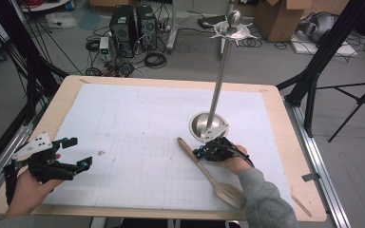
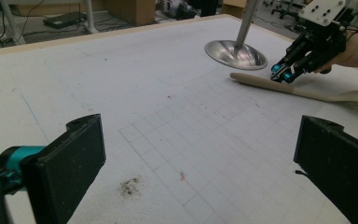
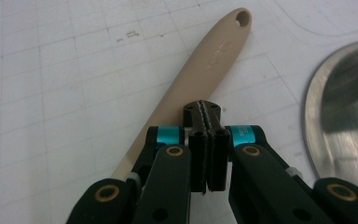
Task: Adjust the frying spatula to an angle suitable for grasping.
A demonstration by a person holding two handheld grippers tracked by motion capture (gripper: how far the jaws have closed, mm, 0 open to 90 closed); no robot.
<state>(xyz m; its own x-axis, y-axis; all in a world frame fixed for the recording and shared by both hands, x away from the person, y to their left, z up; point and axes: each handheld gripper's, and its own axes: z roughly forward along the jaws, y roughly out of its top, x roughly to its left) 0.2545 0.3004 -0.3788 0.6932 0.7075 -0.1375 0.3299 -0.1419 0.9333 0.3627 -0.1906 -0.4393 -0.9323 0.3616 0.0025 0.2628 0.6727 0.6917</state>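
Right now the right gripper point(image 1: 200, 153) rests its tips on the handle of the wooden spatula point(image 1: 210, 174), jaws pressed together with nothing between them. That spatula lies near-right on the white mat point(image 1: 123, 123), just beside the steel stand's base point(image 1: 208, 126). Far left, the left gripper point(image 1: 78, 153) hovers, jaws wide apart.

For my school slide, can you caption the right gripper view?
Closed right claw poised over a wooden spatula handle, beside a shiny stand base.
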